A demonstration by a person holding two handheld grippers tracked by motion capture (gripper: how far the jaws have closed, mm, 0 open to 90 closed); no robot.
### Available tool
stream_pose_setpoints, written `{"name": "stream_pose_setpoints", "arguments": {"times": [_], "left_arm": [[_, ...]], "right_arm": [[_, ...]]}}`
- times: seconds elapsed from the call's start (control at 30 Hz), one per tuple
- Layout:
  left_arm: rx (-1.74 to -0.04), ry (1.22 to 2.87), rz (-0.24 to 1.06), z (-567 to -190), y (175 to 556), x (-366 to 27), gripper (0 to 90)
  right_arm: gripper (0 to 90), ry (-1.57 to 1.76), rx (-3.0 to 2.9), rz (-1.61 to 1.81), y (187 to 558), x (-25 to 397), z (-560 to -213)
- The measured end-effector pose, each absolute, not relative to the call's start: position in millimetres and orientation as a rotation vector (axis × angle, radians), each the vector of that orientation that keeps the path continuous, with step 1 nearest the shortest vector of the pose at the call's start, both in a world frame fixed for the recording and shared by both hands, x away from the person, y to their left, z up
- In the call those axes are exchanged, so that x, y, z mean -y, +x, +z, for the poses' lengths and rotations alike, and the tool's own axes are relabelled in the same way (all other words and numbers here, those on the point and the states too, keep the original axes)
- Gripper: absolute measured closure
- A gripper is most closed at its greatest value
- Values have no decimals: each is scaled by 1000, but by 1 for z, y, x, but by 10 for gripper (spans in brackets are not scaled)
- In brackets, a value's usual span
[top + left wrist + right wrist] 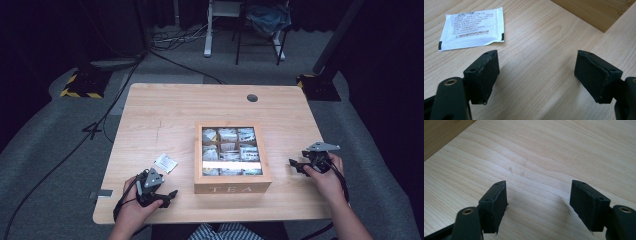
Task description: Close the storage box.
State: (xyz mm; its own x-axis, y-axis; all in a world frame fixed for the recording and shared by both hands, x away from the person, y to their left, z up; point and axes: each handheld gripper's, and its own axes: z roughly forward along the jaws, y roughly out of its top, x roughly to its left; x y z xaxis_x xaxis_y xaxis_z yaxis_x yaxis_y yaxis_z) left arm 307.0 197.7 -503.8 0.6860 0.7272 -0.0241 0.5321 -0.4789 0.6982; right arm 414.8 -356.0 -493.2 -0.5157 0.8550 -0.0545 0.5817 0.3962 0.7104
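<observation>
A wooden tea box [232,188] marked TEA stands at the middle of the table, its compartments holding several tea bags under a bright glare strip. A white printed sachet [165,162] lies flat on the table left of the box, and in the left gripper view the sachet [471,28] is ahead and left of the jaws. My left gripper [169,196] rests near the front edge, open and holding nothing [537,55]. My right gripper [296,165] sits right of the box, open over bare wood [539,183].
The box's side [594,12] crosses the top right of the left gripper view, and the box [441,135] fills the top left corner of the right gripper view. A round cable hole [252,98] is at the table's [165,110] far edge. Stands and cables sit on the floor beyond.
</observation>
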Motion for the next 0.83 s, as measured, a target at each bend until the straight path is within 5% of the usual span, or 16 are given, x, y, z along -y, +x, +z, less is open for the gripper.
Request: {"name": "stream_pose_setpoints", "arguments": {"times": [0.83], "left_arm": [[-961,2197,360,-504,307,-198,208]], "right_arm": [[102,1334,-2175,932,417,346,-504]]}}
